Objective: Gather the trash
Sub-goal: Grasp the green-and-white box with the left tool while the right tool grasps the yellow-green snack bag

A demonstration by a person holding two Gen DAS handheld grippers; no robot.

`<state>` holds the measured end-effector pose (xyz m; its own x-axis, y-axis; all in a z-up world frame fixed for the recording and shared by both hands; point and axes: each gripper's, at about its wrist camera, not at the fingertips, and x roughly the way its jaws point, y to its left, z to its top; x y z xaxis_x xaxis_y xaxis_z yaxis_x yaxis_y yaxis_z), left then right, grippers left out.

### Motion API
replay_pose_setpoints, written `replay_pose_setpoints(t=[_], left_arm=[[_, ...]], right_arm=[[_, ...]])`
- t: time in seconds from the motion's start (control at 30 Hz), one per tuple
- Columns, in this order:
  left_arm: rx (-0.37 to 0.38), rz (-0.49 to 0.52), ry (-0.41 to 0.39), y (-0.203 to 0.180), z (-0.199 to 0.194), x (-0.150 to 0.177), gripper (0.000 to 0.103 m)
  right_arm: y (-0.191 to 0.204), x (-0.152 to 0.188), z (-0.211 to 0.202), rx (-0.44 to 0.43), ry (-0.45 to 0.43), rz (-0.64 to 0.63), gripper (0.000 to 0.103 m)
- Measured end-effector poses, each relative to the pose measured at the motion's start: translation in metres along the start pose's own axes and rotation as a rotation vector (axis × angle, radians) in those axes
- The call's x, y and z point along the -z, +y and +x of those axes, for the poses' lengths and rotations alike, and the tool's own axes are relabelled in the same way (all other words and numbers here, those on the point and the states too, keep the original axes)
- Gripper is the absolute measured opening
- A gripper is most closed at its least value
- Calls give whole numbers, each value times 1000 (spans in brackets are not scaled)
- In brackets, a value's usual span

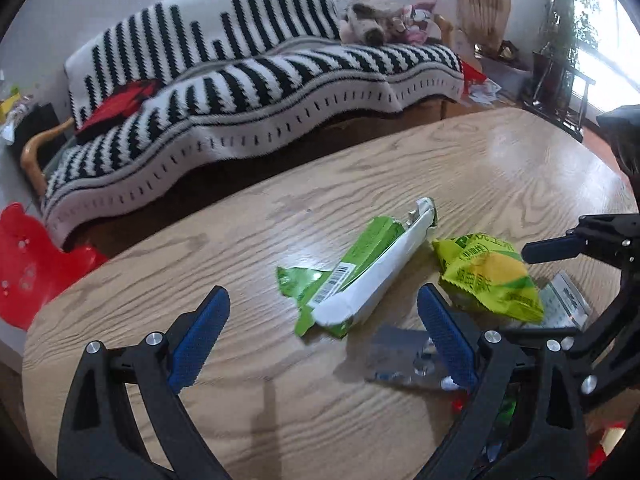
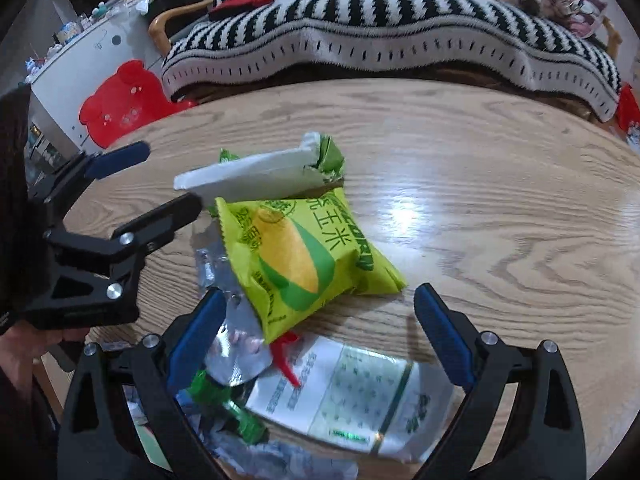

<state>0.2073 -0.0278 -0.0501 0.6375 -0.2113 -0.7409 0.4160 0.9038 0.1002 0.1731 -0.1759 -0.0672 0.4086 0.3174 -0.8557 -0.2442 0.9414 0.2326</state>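
The yellow-green corn bag (image 2: 304, 256) carries a picture of a corn cob and the characters "玉米"; the rest of its print is creased or blurred, though green letters ending in "CORN" run along one side fold. It lies on the wooden surface (image 2: 500, 208), its long axis slanting from the far left toward the near right. Behind it and touching it, the long green-and-white wrapper (image 1: 360, 280) shows a barcode label, too small to read, with its torn end pointing away toward the sofa (image 1: 248, 80). A white sachet (image 2: 352, 396) with green print lies near the surface's edge, its text unreadable. Foil scraps (image 2: 236, 344) are partly hidden under the bag. The left hand-held gripper (image 1: 324, 332) and the right hand-held gripper (image 2: 316, 332) are both spread, holding nothing.
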Motion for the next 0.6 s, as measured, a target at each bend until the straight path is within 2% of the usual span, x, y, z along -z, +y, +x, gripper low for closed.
replay_pose_setpoints(t=[0.1,0.17,0.23,0.27,0.3,0.37,0.47,0.53,0.57,0.6], left_arm=[[-10,18,8,-4,12,-6,92],[7,12,22,-6,19,-9,89],[34,2,39,-7,23,-10,66],[51,-4,52,-7,25,-10,57],[68,-12,60,-7,26,-10,37],[85,-29,72,-6,27,-9,16],[80,-42,61,-4,20,-9,15],[72,-63,52,-4,11,-10,15],[60,-75,50,-3,8,-11,15],[44,-96,45,-1,1,-13,15]], right_arm=[[-6,-4,8,-22,5,26,90],[-6,-7,7,-11,-6,21,80],[-6,-7,7,-14,-9,21,67],[-4,-6,6,-10,-10,11,66],[-3,-4,5,-4,-11,2,63],[-2,-3,2,6,-22,-1,58],[-1,0,-11,16,-54,2,54],[-2,0,-24,17,-83,15,48],[-2,1,-28,17,-93,22,40],[-3,2,-35,15,-100,29,6]])
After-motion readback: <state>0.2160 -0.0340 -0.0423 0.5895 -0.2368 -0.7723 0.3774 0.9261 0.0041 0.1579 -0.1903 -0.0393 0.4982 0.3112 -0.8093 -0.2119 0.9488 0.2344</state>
